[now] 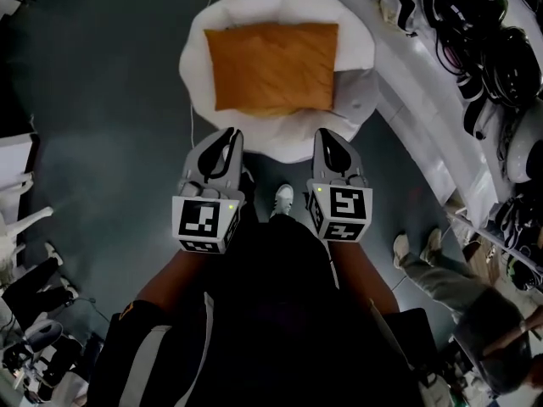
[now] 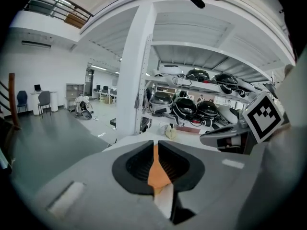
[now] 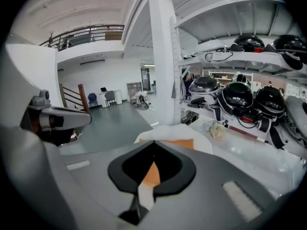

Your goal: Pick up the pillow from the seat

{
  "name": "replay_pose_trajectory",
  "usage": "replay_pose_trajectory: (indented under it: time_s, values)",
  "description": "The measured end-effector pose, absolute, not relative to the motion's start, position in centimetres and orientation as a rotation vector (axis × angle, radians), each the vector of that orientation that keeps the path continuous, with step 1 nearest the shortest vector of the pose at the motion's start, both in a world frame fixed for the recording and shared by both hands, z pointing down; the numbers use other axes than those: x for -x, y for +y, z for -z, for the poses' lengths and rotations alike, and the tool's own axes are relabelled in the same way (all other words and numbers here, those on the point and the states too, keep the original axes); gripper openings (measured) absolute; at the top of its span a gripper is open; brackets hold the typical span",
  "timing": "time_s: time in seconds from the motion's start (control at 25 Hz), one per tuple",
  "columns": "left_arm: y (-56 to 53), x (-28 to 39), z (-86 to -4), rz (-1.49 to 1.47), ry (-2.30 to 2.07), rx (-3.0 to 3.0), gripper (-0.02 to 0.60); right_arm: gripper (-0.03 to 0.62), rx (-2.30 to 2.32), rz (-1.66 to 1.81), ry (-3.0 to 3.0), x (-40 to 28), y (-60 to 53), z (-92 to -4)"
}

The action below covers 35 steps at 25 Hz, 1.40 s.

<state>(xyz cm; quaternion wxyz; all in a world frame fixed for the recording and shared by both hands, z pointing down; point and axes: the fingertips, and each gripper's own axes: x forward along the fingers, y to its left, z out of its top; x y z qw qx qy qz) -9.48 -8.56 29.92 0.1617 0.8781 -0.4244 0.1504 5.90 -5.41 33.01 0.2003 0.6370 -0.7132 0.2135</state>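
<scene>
a view from above, looking steeply down; an orange pillow is lying flat in the middle of a round white seat, well within the seat's padded rim, with nothing resting on it; the left gripper and the right gripper are hovering side by side just off the seat's near edge, pointing toward it, neither touching the pillow; the left gripper's fingers are parted by only a thin slit and grasping nothing; the right gripper's fingers are clenched together on nothing; the pillow is looking plump, soft and light, so it is likely to sag and fold if taken by one point, and its smooth cloth may be slipping under a shallow pinch; the better hold is probably on the two corners nearest the seat's near edge, or along that near seam, each gripper biting deep into the fabric so the pillow is hanging evenly between them.
</scene>
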Motion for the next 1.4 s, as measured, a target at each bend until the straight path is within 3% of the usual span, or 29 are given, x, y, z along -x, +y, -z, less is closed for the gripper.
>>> replay_pose_trajectory:
  time_s: [0.44, 0.52, 0.76, 1.24, 1.4]
  values:
    - [-15.0, 12.6, -34.8, -0.507, -1.132, -2.481, 0.058, 0.004, -1.794, -0.588, -1.861, -6.2, -11.2, -36.4]
    - [-15.8, 12.6, -35.9, -0.515, -1.130, -2.465, 0.073, 0.075, -1.770, -0.597, -1.861, -6.4, -12.2, -37.4]
    - [-17.8, 11.3, -40.5, -0.591, -1.141, -2.452, 0.111, 0.087, -1.734, -0.598, -1.863, -8.1, -15.0, -41.2]
    - [-21.4, 7.7, -53.6, -0.687, -1.165, -2.281, 0.236, 0.175, -1.634, -0.693, -1.817, -13.8, -18.1, -53.8]
    - [-23.0, 7.3, -56.9, -0.711, -1.171, -2.261, 0.252, 0.192, -1.622, -0.701, -1.802, -14.9, -19.4, -57.0]
